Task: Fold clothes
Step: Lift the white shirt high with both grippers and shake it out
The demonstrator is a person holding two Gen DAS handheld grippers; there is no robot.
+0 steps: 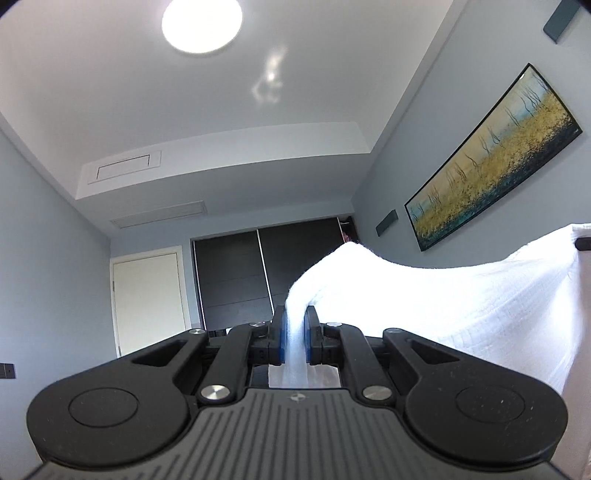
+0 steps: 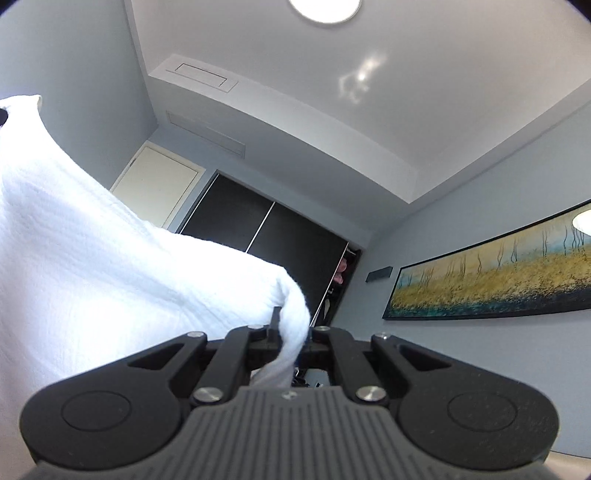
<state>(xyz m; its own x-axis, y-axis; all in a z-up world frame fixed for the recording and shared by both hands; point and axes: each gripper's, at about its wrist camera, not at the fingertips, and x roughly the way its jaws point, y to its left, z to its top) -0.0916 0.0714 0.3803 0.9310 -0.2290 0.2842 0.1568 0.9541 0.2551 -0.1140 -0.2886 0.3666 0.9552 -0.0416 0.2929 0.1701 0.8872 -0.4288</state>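
Where the cloth hangs: the white garment [image 1: 443, 295] is held up in the air between the two grippers, its top edge sagging from one to the other.
Left gripper: the left gripper [image 1: 295, 325] is clamped on a bunched corner of the garment, which passes between its blue pads and spreads away to the right in the left wrist view.
Right gripper: the right gripper [image 2: 291, 332] is closed on another corner; the cloth drapes over its tips and spreads to the left in the right wrist view.
Pointing: both grippers tilt upward toward the ceiling.
Room behind: a round ceiling light [image 1: 202, 26], a dark sliding wardrobe [image 1: 258, 273], a pale door [image 1: 149, 299] and a long framed painting [image 1: 495, 162] on the grey wall.
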